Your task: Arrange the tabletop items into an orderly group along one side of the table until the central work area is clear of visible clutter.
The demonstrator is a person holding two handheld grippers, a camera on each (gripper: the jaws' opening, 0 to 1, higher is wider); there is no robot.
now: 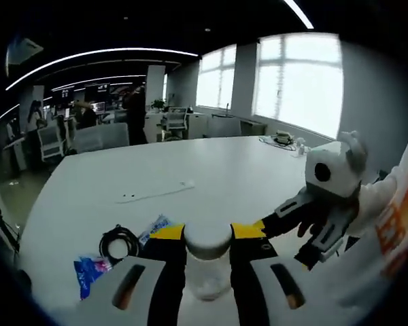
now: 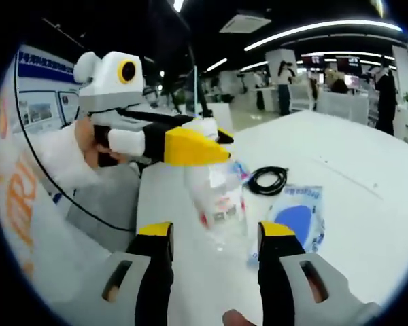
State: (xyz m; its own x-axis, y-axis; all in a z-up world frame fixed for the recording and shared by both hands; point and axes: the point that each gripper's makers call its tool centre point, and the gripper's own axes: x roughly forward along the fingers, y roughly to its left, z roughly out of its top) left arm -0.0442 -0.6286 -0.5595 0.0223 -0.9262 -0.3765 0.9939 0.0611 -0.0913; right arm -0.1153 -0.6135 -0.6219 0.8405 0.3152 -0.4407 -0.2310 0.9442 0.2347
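Two fingers of the left gripper (image 1: 207,255) squeeze a jar (image 1: 207,261) near the bench (image 1: 190,170) edge. Right gripper (image 2: 214,234) is wide open, holding nothing. Hold tight, move slowly sideways.

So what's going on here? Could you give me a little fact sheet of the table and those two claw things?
Left gripper: shut on a clear jar with a white lid
Right gripper: open, aimed at the jar
Coiled black cable: lying on the table
Blue-and-white packets: flat, beside the cable
White strip: farther out on the white table
Background: office, people standing far off
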